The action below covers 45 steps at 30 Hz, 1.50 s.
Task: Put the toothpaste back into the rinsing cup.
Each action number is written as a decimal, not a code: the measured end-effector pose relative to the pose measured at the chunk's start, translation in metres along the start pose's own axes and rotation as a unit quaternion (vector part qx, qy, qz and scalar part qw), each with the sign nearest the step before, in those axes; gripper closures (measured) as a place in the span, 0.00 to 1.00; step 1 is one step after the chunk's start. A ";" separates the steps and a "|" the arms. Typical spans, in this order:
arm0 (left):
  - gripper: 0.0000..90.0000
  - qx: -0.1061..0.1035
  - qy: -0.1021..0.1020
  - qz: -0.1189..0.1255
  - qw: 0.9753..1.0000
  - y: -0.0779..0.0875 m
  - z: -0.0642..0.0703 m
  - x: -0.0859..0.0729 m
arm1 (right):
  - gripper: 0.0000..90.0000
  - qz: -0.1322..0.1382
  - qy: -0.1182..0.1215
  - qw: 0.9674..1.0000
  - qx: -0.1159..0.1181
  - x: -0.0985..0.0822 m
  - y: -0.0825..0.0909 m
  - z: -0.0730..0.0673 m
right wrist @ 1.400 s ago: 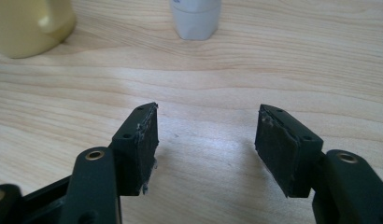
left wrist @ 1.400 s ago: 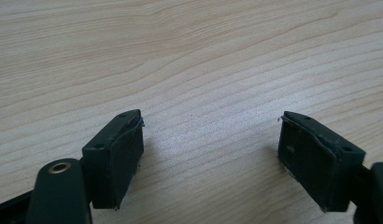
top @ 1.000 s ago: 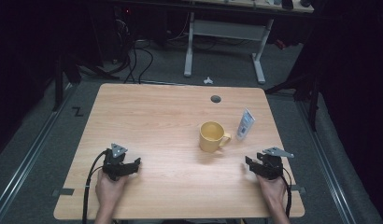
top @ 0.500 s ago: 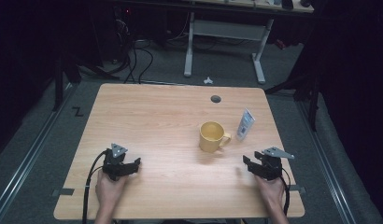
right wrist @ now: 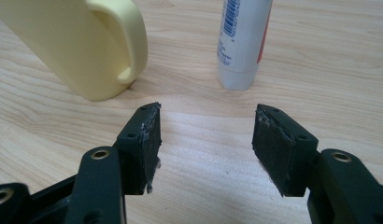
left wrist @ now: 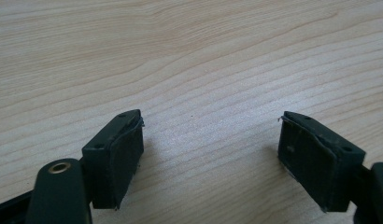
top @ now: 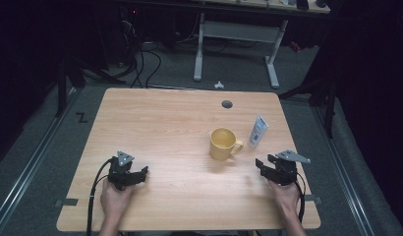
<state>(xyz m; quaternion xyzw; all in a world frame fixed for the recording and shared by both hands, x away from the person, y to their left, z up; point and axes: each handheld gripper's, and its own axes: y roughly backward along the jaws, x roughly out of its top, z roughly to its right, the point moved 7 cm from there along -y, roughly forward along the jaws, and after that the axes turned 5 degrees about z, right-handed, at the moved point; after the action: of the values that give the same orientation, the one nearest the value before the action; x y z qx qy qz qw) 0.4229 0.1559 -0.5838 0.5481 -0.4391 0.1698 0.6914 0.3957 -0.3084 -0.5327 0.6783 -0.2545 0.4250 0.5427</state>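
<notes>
Start-of-reach moment, nothing grasped yet. Right tongs (top: 266, 167) sit low at the near right of the wooden surface (top: 170, 123), jaws spread wide with only bare wood between them; in the right gripper view the right tongs face straight at the white tube (right wrist: 242, 42), which stands upright on its cap just ahead, with the yellow mug (right wrist: 82, 44) to its left in that view, handle turned toward the tube. In the high view the mug (top: 223, 143) stands upright right of centre, handle pointing right, and the tube (top: 258, 131) is just beside the handle, slightly farther back, apart from it as far as I can tell. Left tongs (top: 133, 175) are at the near left, well apart from both things, also released, and the left gripper view has plain wood grain between the pads (left wrist: 122, 156). Judgement: step in hand is approach, right side lined up on the tube or mug handle, left side idle. Next move likely calls for pushing the right tongs forward, keeping the jaws spread until they straddle the tube low on its body, then closing gently. The tube looks tall and narrow, so a nudge could tip it into the mug handle. Small dark hole (top: 227, 104) near the far edge is not in play.
</notes>
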 end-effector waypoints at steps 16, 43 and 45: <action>0.25 0.000 0.000 0.000 1.000 0.000 0.000 0.000 | 0.48 -0.001 0.006 1.000 -0.008 0.021 -0.003 0.006; 0.25 0.000 0.000 0.000 1.000 0.000 0.000 0.000 | 0.45 0.023 0.001 1.000 -0.003 0.063 -0.012 0.016; 0.25 0.000 0.000 0.000 1.000 0.000 0.000 0.000 | 0.45 0.025 0.001 1.000 -0.005 0.067 -0.013 0.017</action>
<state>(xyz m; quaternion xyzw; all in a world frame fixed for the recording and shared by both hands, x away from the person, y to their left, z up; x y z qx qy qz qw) 0.4229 0.1559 -0.5838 0.5482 -0.4392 0.1696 0.6912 0.4453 -0.3128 -0.4835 0.6684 -0.2727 0.4380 0.5358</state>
